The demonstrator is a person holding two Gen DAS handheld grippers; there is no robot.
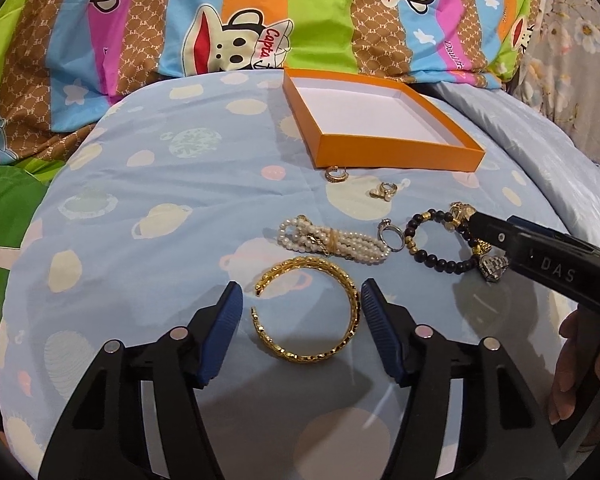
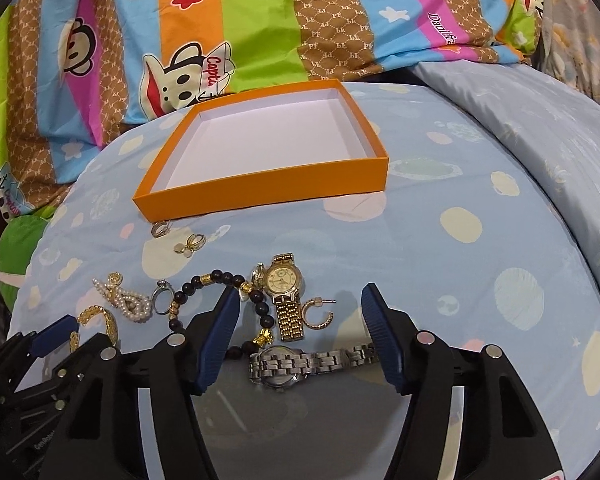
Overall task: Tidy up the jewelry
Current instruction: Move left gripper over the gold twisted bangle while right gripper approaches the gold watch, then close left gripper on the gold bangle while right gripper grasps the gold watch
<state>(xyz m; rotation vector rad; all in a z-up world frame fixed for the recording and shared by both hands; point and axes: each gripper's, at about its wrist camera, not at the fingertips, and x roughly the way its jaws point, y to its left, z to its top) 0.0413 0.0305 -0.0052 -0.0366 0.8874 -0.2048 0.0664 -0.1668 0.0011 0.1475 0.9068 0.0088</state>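
My left claw point(image 1: 302, 300) is wide apart, with one blue finger on each side of the gold bangle point(image 1: 306, 312), which lies flat on the bed's blue sheet point(image 1: 140, 208). The right finger is just beside the bangle's edge, but I cannot tell if it touches. My right claw point(image 2: 300, 304) is wide apart too and holds nothing. Between its fingers I see the gold watch point(image 2: 285, 292), a gold hoop earring point(image 2: 319, 314) and the silver watch point(image 2: 300, 364), all lying on the sheet. The black bead bracelet point(image 2: 220, 300) curls past the left finger of that claw. Beside the beads sits a silver ring point(image 2: 162, 296), and next to it is the pearl bracelet point(image 2: 130, 298). Farther back, two small earrings point(image 2: 190, 242) lie near the front wall of the orange box point(image 2: 260, 190). The box is open with a white floor, and none of the jewelry is in it. Behind the box is a bright striped blanket point(image 2: 260, 20) with cartoon monkey faces.
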